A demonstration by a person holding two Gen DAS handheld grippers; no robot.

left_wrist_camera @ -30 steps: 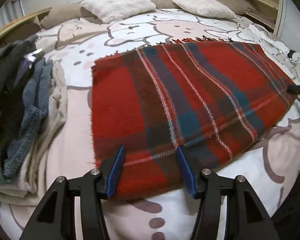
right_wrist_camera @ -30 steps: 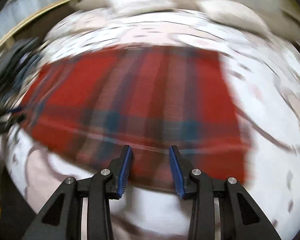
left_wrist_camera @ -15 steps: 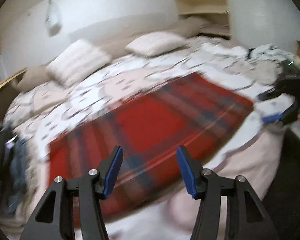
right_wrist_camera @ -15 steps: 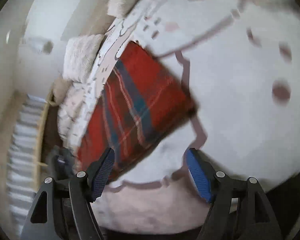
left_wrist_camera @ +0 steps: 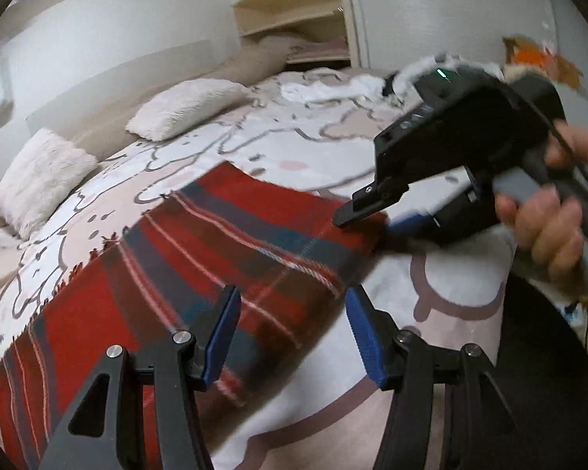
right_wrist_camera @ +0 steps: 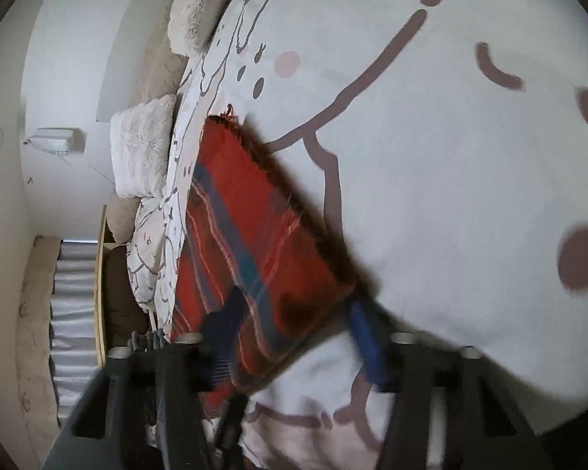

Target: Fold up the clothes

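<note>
A red plaid blanket (left_wrist_camera: 215,258) with a fringed far edge lies flat on the bed. In the left wrist view my left gripper (left_wrist_camera: 290,337) hovers open over the blanket's near edge, with nothing between its blue pads. A hand (left_wrist_camera: 541,227) holds my right gripper (left_wrist_camera: 372,223), rolled on its side, at the blanket's right corner. The right wrist view is blurred. There the corner of the blanket (right_wrist_camera: 247,235) sits between the closing jaws of the right gripper (right_wrist_camera: 294,337). A gap still shows beside the blue pad (right_wrist_camera: 366,344).
The bed cover (left_wrist_camera: 450,282) is white and pink with cartoon outlines. Two fluffy white pillows (left_wrist_camera: 188,107) (left_wrist_camera: 39,176) lie near the headboard. A wooden shelf (left_wrist_camera: 294,19) stands in the far corner. Crumpled laundry (left_wrist_camera: 333,86) lies at the bed's far right.
The left view has swung right, so the clothes pile at left is gone from sight. The right gripper has rolled, opened wide, come to the blanket's corner and narrowed around it.
</note>
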